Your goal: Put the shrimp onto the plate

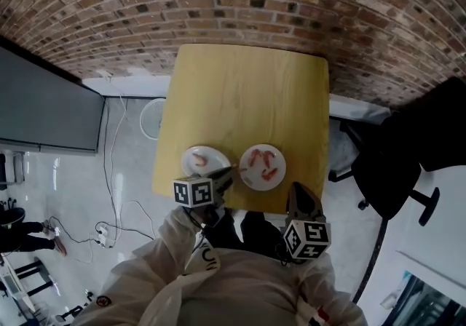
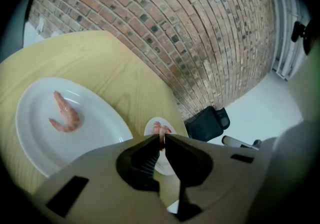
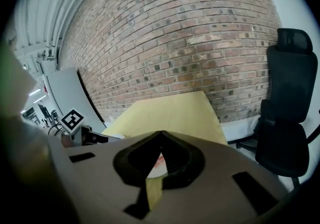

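Brick wall (image 1: 291, 4) behind yellow table (image 1: 240, 92). Pinches a shrimp (image 2: 162, 140) in the left gripper (image 2: 162, 137), jaws narrow, between two plates at the near edge: left plate (image 1: 191, 166) with one, right plate (image 1: 251, 177) with several. Holds right gripper (image 3: 160, 134) closed, empty.

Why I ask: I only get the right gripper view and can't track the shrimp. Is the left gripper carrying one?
Observer: Yes. The left gripper has its fingers closed on a shrimp.
Operator: And what lies on the plate to the left?
Observer: The left plate holds a lone shrimp, curled near its middle.
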Motion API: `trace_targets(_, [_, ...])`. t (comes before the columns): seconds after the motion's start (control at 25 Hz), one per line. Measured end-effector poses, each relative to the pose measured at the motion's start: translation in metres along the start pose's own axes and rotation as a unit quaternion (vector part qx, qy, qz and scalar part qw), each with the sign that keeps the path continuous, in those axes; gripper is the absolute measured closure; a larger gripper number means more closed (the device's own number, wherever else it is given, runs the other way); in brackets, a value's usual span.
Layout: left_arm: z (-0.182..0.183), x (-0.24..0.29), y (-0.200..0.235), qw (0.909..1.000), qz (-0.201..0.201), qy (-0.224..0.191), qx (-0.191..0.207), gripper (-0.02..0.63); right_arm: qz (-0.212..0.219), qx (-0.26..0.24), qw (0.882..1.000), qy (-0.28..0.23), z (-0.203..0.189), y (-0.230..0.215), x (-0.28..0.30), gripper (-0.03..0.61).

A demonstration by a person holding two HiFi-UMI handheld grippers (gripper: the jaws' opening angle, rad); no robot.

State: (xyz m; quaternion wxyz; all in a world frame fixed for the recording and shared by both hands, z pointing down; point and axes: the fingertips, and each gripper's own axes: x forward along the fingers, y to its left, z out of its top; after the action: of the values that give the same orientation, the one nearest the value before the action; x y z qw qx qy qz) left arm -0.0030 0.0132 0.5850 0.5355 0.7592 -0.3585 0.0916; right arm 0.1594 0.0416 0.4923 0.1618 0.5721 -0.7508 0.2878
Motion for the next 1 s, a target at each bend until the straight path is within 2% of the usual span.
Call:
trace_targets(0.12, [-0.011, 0.013, -0.005, 0.9993, -0.012, 0.002, -0.035, 0.574, 0.006, -0.001, 1.000, 0.006, -0.001, -0.011, 0.002, 0.555])
trace_targets(0.28, [-0.017, 0.026, 0.002, 0.9981, 0.020, 0.007, -0.058, 0.574, 0.011, 0.000, 1.000, 0.006, 0.000, -0.026, 0.005, 0.555])
trace_targets(0.4, [-0.017, 0.031, 0.004, 0.9954, 0.030, 0.001, -0.091, 0.574, 0.016, -0.001, 1.000, 0.007, 0.003, -0.034, 0.008, 0.555])
trace_targets(0.56, [-0.020, 0.036, 0.009, 0.9929, 0.046, 0.003, -0.110, 0.574, 0.022, -0.003, 1.000, 0.009, 0.005, -0.040, 0.012, 0.555])
trace_targets(1.0, [-0.021, 0.049, 0.009, 0.9821, 0.038, 0.005, -0.185, 0.572, 0.034, -0.008, 0.999, 0.010, 0.012, -0.052, 0.021, 0.555])
